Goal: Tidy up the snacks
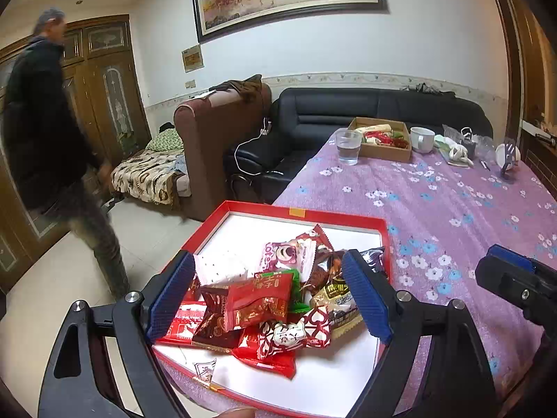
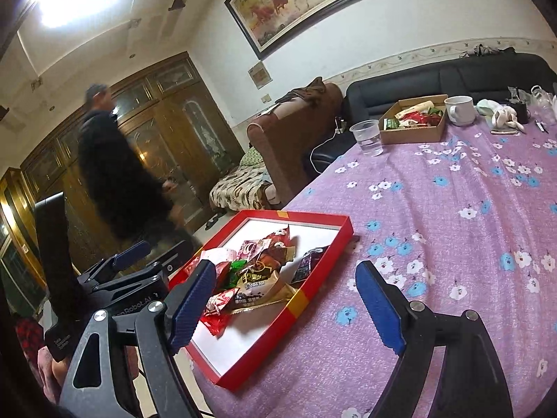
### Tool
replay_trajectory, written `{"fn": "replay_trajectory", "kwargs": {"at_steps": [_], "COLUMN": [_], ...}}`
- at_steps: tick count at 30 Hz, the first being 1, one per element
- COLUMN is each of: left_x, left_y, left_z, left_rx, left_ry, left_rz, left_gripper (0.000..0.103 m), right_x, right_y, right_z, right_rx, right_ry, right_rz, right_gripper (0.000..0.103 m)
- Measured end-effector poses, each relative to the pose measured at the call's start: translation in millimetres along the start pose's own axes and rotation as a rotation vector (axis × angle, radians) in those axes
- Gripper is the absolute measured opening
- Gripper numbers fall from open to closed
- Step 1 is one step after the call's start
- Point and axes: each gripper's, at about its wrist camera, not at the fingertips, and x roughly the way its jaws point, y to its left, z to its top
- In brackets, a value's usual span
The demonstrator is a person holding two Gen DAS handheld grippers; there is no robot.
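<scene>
A shallow red tray (image 1: 348,217) with a white floor sits at the table's near left corner and also shows in the right wrist view (image 2: 315,216). A pile of wrapped snacks (image 1: 264,299) lies in it, mostly red packets (image 2: 254,271). My left gripper (image 1: 268,294) is open and hovers over the pile, one finger on each side, holding nothing. My right gripper (image 2: 289,301) is open and empty above the tray's right rim; it also shows in the left wrist view (image 1: 511,271). A brown cardboard box (image 1: 383,149) with more snacks stands at the far side.
The table has a purple floral cloth (image 2: 452,226). Near the cardboard box (image 2: 414,129) stand a clear plastic cup of water (image 1: 348,146), a white mug (image 1: 422,139) and small clutter. A man in dark clothes (image 1: 52,139) walks at the left. Sofas stand behind.
</scene>
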Motion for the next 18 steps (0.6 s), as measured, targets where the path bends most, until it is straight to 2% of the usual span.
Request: {"fn": "replay_trajectory", "kwargs": {"at_steps": [9,18], "left_x": [1.2,-0.9], "left_y": [-4.7,-14.2], "left_z": [-2.8,-3.6], "left_rx": [0.037,0.058], "left_ry": [0.011,0.002], "left_rz": [-0.012,-0.006], "left_gripper": [0.087,0.087], "right_x": [9.1,9.8], "right_y": [9.2,-1.9], "right_z": [-4.8,-5.3], "right_rx": [-0.026,0.010], "right_ry": [0.025,0.027], "right_rz": [0.002,0.000], "right_gripper": [0.084,0.084]}}
